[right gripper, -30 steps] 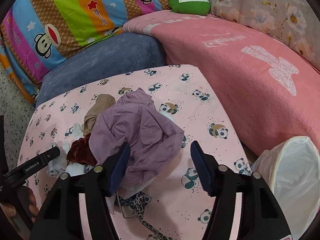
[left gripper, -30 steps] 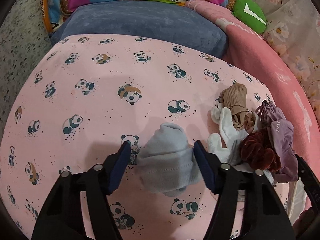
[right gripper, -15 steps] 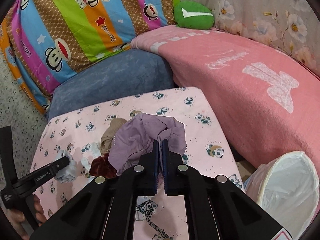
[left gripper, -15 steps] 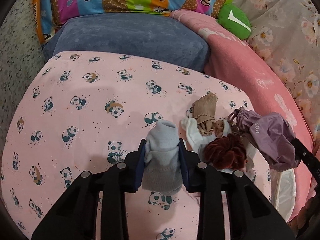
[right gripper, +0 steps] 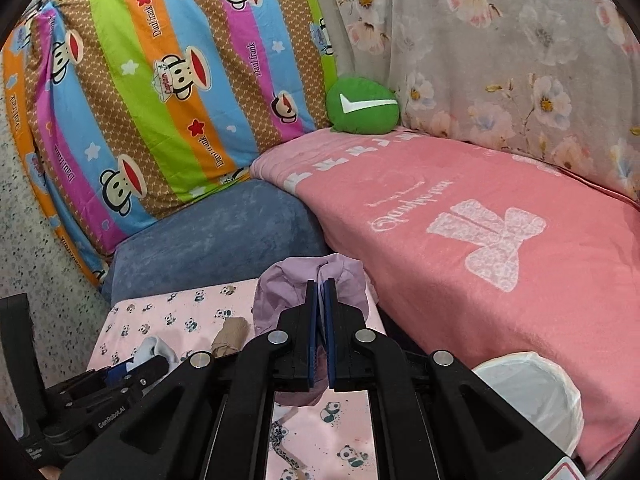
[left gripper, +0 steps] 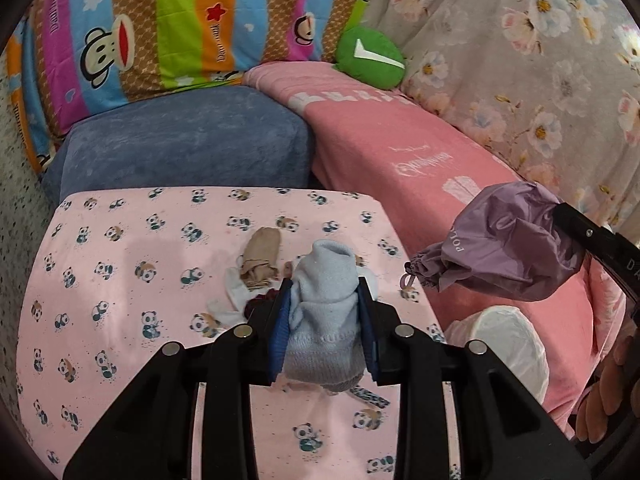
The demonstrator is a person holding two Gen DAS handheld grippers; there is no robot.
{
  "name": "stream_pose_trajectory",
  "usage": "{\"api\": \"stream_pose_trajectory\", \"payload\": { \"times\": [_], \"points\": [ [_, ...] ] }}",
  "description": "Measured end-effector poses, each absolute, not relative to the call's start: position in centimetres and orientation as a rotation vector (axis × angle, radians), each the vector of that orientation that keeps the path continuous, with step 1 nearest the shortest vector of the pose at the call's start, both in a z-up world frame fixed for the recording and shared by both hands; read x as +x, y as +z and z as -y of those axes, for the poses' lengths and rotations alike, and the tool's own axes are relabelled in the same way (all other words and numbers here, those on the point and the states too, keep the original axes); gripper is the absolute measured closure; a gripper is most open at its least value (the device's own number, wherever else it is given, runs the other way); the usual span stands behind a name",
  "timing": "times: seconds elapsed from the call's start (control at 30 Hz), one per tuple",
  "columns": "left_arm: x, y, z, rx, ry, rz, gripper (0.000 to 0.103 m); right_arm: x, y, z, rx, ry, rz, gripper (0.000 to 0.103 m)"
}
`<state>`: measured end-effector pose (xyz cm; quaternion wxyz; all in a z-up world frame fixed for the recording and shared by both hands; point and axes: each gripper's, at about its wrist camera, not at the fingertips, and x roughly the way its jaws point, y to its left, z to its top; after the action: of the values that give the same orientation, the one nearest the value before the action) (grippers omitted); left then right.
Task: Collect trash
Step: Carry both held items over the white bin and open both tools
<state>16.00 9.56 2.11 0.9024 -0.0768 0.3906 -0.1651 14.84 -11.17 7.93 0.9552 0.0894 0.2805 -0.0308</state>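
Observation:
My left gripper is shut on a light blue knit sock and holds it above the pink panda-print table. My right gripper is shut on a crumpled purple bag, lifted off the table; the bag also shows in the left wrist view, hanging over the pink blanket. A tan sock, a white cloth and a dark red scrunchie lie together on the table. A bin lined with a white bag stands beside the table's right edge.
A leopard-print strip lies on the table near its front. A blue cushion sits behind the table. A pink blanket covers the seat at right, with a green pillow and a striped monkey-print quilt behind.
Both grippers closed, the left on the blue sock and the right on the purple bag, then rose off the table. The purple bag has moved right, toward the bin.

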Motion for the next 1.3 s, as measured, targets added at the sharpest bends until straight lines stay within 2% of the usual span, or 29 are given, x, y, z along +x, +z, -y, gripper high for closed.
{"api": "stream_pose_trajectory", "payload": {
  "times": [0.33, 0.8, 0.9, 1.0, 1.07, 1.13, 1.2, 1.3],
  "points": [
    [12.6, 2.6, 0.0, -0.061, -0.521, -0.818, 0.073, 8.6, 9.1, 19.1, 0.236, -0.183, -0.533, 0.098],
    [8.0, 0.2, 11.5, 0.096, -0.7, -0.865, 0.073, 2.8, 4.2, 27.9, 0.294, -0.331, -0.637, 0.098],
    [7.6, -0.3, 12.8, 0.112, -0.727, -0.881, 0.071, 2.2, 3.5, 28.9, 0.301, -0.348, -0.652, 0.095],
    [7.1, -0.7, 13.8, 0.12, -0.752, -0.892, 0.066, 1.8, 3.3, 29.4, 0.3, -0.374, -0.648, 0.092],
    [6.9, -0.7, 14.1, 0.131, -0.74, -0.884, 0.057, 1.5, 3.4, 29.8, 0.3, -0.386, -0.644, 0.082],
    [6.7, -0.7, 14.3, 0.14, -0.715, -0.872, 0.035, 1.3, 3.5, 30.0, 0.304, -0.392, -0.638, 0.074],
    [6.7, -0.5, 14.2, 0.139, -0.698, -0.857, 0.031, 1.0, 3.7, 30.1, 0.306, -0.395, -0.628, 0.071],
    [6.8, -0.3, 13.9, 0.133, -0.686, -0.855, 0.031, 0.9, 3.9, 30.1, 0.303, -0.395, -0.621, 0.067]
  ]
}}
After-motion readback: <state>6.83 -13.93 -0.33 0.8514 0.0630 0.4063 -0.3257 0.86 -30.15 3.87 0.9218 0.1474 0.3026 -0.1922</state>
